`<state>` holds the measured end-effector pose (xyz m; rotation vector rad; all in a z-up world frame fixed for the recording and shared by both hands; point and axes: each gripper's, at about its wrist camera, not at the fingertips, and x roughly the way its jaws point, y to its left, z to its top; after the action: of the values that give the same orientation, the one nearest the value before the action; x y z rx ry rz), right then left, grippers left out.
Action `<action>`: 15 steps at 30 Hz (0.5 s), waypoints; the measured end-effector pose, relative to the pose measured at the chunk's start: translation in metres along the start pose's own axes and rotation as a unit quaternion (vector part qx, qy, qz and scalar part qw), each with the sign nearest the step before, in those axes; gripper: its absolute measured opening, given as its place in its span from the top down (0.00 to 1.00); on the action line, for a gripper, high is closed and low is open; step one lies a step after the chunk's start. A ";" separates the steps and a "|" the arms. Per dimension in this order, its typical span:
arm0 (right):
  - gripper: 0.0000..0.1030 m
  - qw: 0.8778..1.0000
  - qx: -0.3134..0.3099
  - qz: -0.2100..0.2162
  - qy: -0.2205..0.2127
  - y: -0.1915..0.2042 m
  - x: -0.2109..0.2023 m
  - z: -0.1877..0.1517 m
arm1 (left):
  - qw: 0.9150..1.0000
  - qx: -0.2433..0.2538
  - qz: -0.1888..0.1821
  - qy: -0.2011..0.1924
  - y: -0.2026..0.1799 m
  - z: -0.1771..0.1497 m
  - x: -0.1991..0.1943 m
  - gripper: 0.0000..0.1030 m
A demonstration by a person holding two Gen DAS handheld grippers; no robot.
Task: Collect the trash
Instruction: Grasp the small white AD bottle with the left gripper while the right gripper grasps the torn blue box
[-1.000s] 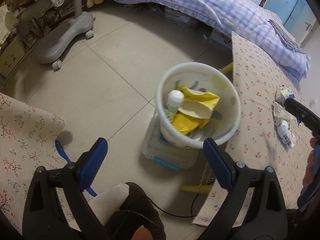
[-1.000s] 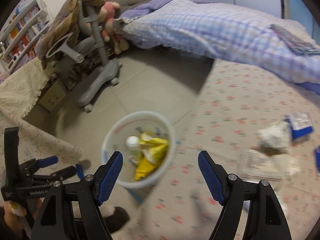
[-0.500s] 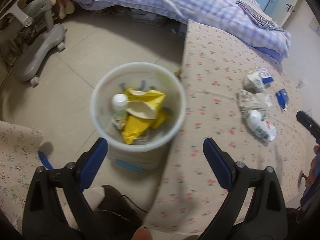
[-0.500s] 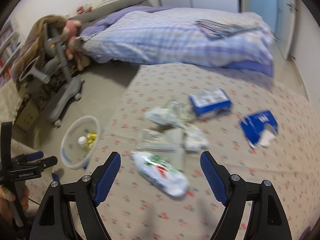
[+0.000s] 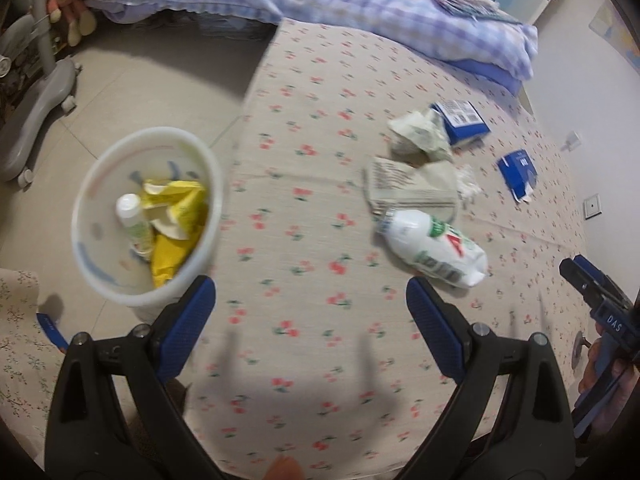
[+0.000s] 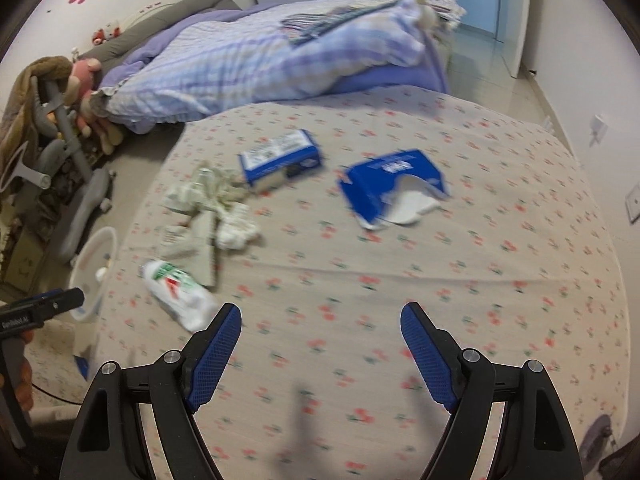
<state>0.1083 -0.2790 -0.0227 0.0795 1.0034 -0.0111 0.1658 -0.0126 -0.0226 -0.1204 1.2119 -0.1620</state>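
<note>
the crushed white plastic bottle with a green and red label (image 5: pixel 434 249) lies on my floral tablecloth (image 5: pixel 312 344), near crumpled paper (image 5: pixel 416 188). the white round bin (image 5: pixel 100 280) stands off the left edge. my left gripper (image 5: pixel 310 312) and right gripper (image 6: pixel 320 332) both gape wide, empty.

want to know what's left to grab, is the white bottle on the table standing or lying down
Lying down: the white bottle rests on its side on the floral tablecloth, beside the crumpled paper.

left tongs (image 5: pixel 311 312); right tongs (image 6: pixel 321 338) | black frames; blue textured pads; silver screws
</note>
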 end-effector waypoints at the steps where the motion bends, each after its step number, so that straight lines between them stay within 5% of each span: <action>1: 0.19 1.000 0.003 -0.004 0.001 -0.009 -0.001 -0.003 | 1.000 -0.001 -0.005 0.002 -0.005 0.001 0.002 0.07; 6: 0.19 1.000 0.018 -0.018 0.006 -0.038 0.000 -0.010 | 0.999 -0.026 -0.039 0.003 -0.026 0.004 0.013 0.07; 10: 0.19 0.999 0.030 -0.024 0.010 -0.052 0.001 -0.012 | 0.995 -0.048 -0.083 0.022 -0.048 0.006 0.031 0.18; 15: 0.19 0.999 0.038 -0.031 0.010 -0.063 0.001 -0.010 | 0.993 -0.074 -0.084 0.033 -0.066 0.015 0.054 0.26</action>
<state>0.0975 -0.3410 -0.0330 0.1185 1.0244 -0.1068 0.1947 -0.0877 -0.0556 -0.3504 1.2803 -0.2242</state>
